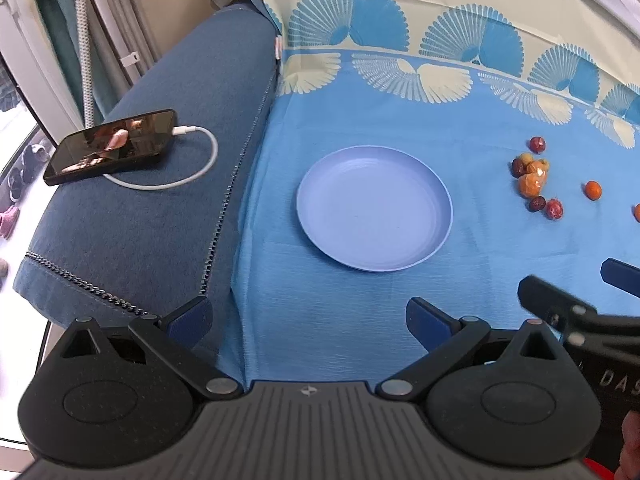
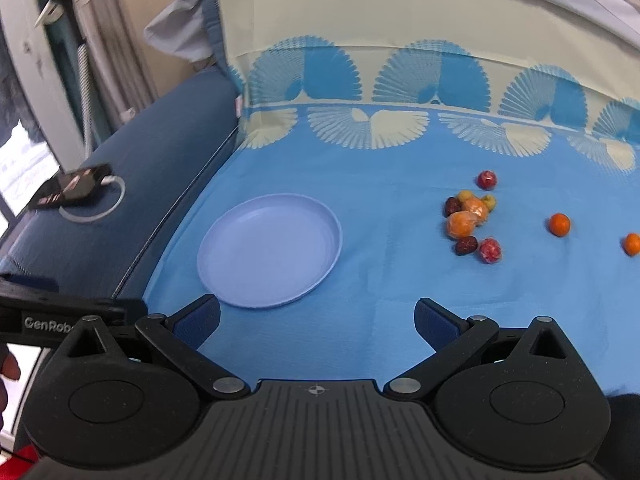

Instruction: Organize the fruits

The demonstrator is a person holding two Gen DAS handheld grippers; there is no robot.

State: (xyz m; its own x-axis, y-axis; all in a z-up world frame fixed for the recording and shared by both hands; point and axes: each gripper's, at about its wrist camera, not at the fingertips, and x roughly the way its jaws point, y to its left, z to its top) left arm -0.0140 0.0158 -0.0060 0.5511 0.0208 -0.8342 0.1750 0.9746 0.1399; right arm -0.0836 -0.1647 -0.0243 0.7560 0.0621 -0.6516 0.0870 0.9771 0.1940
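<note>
A pale blue plate point(image 1: 432, 184) point(image 2: 328, 224) lies empty on the blue cloth. To its right is a cluster of small fruits point(image 1: 532, 178) point(image 2: 466, 218): orange ones in clear wrap, dark red dates and red wrapped ones. One red fruit point(image 2: 487, 180) lies behind the cluster. Two small oranges point(image 2: 559, 224) point(image 2: 632, 244) lie farther right. My left gripper point(image 1: 308, 318) is open and empty, near the plate's front left. My right gripper point(image 2: 316, 320) is open and empty, in front of the plate and fruits; part of it shows in the left wrist view point(image 1: 576, 312).
A phone point(image 1: 112, 146) point(image 2: 72, 186) on a white charging cable point(image 1: 200, 168) lies on the dark blue padded surface point(image 1: 132, 232) left of the cloth. A patterned blue and cream cloth point(image 1: 400, 112) covers the surface and rises at the back.
</note>
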